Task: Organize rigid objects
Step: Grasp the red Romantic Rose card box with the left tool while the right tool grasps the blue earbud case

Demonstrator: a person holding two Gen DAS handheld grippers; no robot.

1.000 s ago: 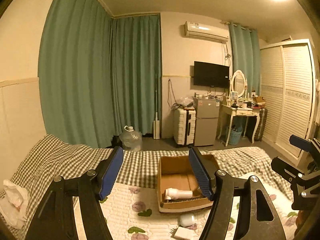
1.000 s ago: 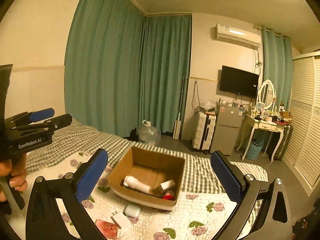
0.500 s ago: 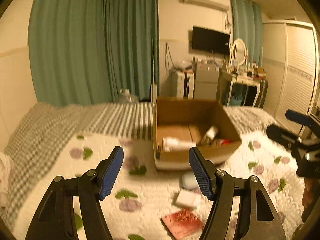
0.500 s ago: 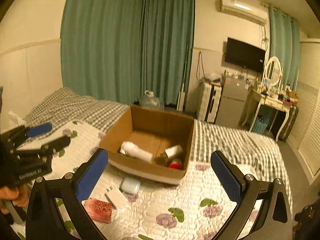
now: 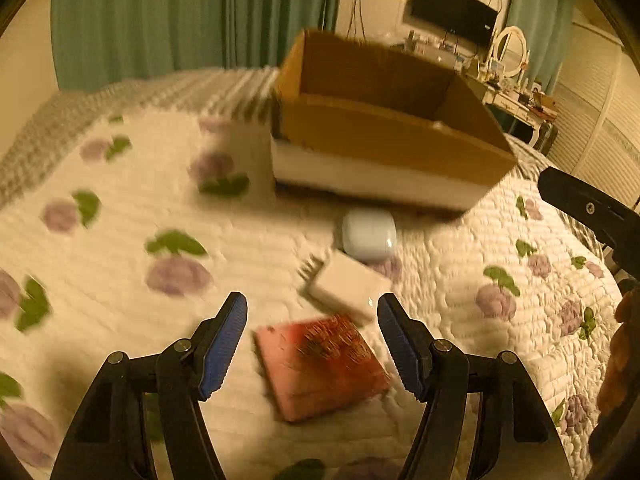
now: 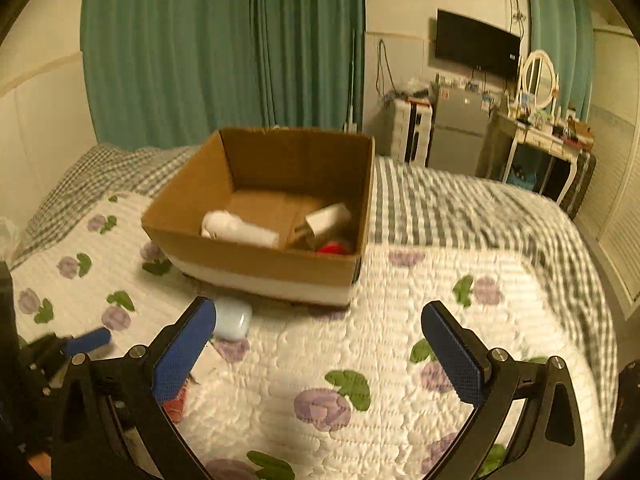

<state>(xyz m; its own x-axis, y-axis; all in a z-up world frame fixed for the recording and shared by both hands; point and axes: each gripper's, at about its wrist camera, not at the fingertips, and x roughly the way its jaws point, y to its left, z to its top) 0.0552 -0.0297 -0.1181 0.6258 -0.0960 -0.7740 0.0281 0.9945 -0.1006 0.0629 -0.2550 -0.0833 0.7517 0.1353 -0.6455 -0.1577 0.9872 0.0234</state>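
Note:
An open cardboard box (image 5: 384, 140) stands on the flowered quilt; the right wrist view shows its wall (image 6: 256, 264) and, inside it, a white bottle (image 6: 240, 232), a white tube (image 6: 328, 218) and something red (image 6: 334, 247). In front of the box lie a pale earbud case (image 5: 368, 235), a white charger block (image 5: 346, 290) and a flat red box (image 5: 324, 364). My left gripper (image 5: 312, 344) is open, low over the red box, which lies between its fingers. My right gripper (image 6: 320, 354) is open and empty over the quilt, right of the earbud case (image 6: 234, 322).
The bed's quilt (image 6: 400, 320) stretches to the right, with a checked blanket (image 6: 460, 208) behind. Green curtains (image 6: 200, 52), a small fridge (image 6: 460, 132) and a dressing table (image 6: 536, 136) stand beyond the bed. A wardrobe (image 5: 600, 92) is at the right.
Both grippers have tilted down and dropped toward the bed. The left one has come close over the red box and charger; the right one has come nearer the cardboard box.

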